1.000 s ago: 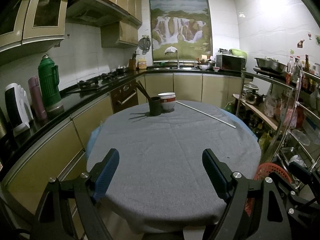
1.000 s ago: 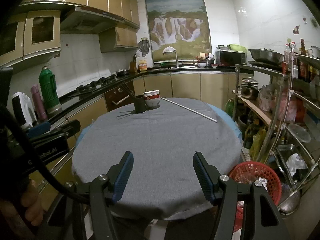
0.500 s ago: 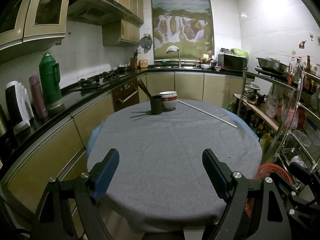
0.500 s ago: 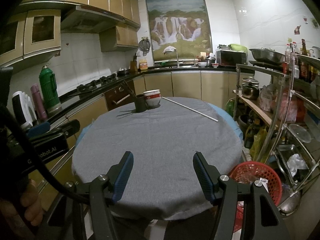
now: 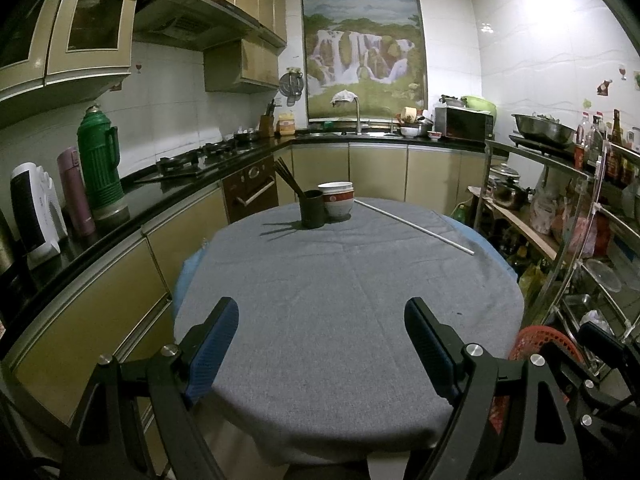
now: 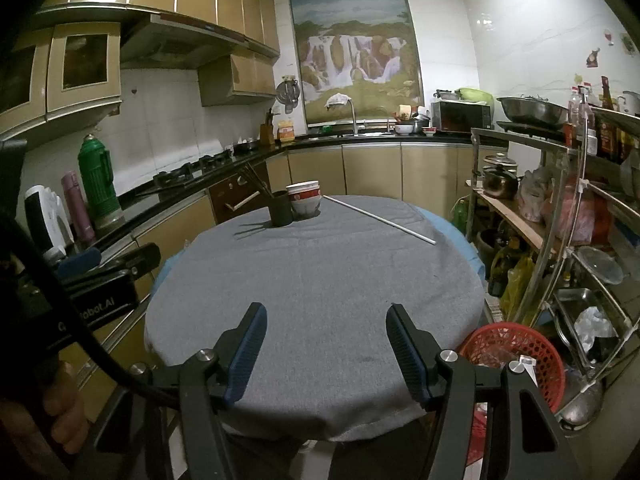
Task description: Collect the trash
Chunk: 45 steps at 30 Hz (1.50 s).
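A round table under a grey cloth [image 5: 340, 300] [image 6: 320, 280] fills both views. At its far side stand a dark cup with chopsticks [image 5: 312, 212] [image 6: 282, 210] and stacked bowls [image 5: 337, 200] [image 6: 306, 200]; a thin white rod [image 5: 412, 226] [image 6: 380, 220] lies to their right. A red mesh basket [image 6: 516, 354] [image 5: 540, 340] sits on the floor at the table's right. My left gripper [image 5: 322, 320] hangs open over the near edge, nothing between its fingers. My right gripper [image 6: 326, 326] is open too, narrower, empty. The left gripper's body [image 6: 100, 284] shows at the right wrist view's left.
A black counter [image 5: 140, 204] with a green thermos [image 5: 100, 164], a pink flask and a white appliance runs along the left. A metal rack [image 6: 580, 240] crowded with pots, bottles and bags stands right of the table. Sink and microwave [image 5: 464, 124] line the back wall.
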Motion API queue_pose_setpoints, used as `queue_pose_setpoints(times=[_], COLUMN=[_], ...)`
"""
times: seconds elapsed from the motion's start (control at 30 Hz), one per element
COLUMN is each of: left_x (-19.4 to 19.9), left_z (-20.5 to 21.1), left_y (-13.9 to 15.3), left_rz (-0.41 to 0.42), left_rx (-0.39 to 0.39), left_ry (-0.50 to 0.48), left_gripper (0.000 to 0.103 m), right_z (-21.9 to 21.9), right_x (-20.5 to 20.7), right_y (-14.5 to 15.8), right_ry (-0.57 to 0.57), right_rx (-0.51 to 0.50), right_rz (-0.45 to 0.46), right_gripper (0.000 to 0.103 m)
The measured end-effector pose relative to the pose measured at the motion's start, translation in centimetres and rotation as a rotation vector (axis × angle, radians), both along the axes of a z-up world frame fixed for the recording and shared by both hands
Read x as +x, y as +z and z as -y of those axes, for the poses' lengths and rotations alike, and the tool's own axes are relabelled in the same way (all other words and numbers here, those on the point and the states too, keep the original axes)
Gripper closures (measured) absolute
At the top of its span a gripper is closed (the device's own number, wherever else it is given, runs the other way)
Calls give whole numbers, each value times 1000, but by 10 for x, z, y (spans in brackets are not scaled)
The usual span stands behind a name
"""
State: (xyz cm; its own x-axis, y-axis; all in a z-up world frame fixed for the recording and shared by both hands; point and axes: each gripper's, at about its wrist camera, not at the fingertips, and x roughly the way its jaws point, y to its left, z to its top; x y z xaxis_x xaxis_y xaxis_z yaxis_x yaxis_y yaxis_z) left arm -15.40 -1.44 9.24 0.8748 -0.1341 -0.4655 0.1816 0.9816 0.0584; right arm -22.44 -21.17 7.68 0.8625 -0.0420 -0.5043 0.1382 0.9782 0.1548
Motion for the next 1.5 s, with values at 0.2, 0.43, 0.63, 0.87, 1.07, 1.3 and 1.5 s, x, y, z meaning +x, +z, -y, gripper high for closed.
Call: queue_pose_setpoints(times=[0.2,0.43,0.63,0.87,1.07,1.3,1.5], left_x=[2,0,1,1,0,1,1], left_z=[0,1,1,0,0,0,0], left_y=[-1,-2,-2,-2,-2,-2,-3], left_rz=[-6,-5,-6,-10,-10,-10,-10], left_rx=[-3,-1,0,-2,-1,-1,-2], left_ry=[1,2,1,1,3,3,4], left_gripper=[18,18,18,18,18,18,18], right_z=[1,1,2,3,4,5,5], right_x=[0,0,1,1,-1,-2,-2], right_y=[0,0,0,0,-1,-2,-2], right_ry=[0,-1,-3,-2,-4,-8,-8], right_rx=[1,2,3,5,8,8,9], right_rz=[1,3,3,1,0,4,4], right_gripper=[37,37,37,37,37,37,37])
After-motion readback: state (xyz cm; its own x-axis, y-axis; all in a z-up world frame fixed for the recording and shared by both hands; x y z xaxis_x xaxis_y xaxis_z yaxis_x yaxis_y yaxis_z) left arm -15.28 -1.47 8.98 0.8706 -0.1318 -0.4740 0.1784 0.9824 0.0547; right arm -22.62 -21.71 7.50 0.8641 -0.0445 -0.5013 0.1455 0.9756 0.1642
